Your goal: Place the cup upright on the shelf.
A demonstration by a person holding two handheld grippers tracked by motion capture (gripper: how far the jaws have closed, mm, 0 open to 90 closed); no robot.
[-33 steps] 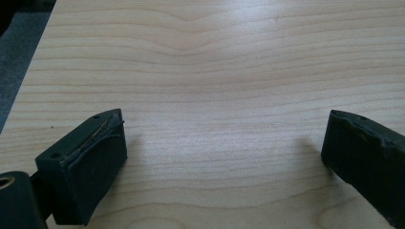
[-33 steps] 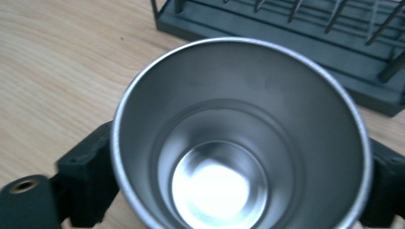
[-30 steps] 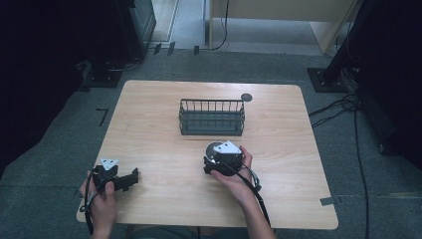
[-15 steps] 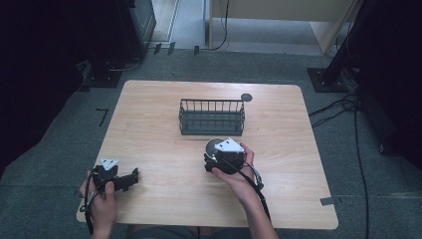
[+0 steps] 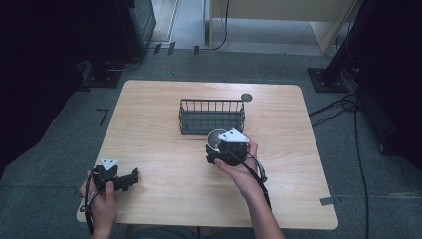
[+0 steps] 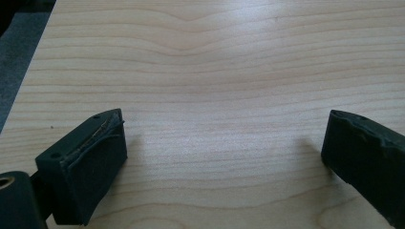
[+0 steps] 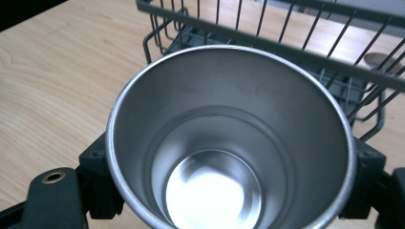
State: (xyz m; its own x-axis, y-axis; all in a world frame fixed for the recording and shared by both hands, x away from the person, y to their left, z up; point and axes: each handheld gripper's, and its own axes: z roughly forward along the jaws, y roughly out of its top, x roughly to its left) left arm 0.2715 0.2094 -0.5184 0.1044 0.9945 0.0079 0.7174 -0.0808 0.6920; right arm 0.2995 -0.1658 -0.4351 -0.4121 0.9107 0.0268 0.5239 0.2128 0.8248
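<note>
Shiny metal cup [image 7: 229, 143], round, smooth inside, wide at rim, narrow at bottom. Gripped by rt tongs [image 5: 221, 149], black pads pressed on both sides of cup, jaws just done closing on it. Held upright over pale wood bench [image 5: 149, 129], just in front of wire basket [image 5: 211, 117]. Also seen from above as a grey round rim [image 5: 215, 138] by the rt hand [image 5: 239, 169].

Basket: dark thin wires, box shape, open top, near middle of bench. Stands right behind cup, very close in rt gripper view [image 7: 296, 43].

Small dark round spot [image 5: 246, 97] on bench behind basket, far rt corner side.

Lt tongs [image 5: 130, 177] low at near lt edge of bench, held by lt hand [image 5: 102, 204]. Jaws wide apart, nothing between, just smooth wood w/ wavy grain lines [image 6: 215, 95]. Pads black, blocky, a bit worn at edges [image 6: 90, 157].

Grey carpet floor [image 5: 45, 164] all round bench, black cables on rt side.
</note>
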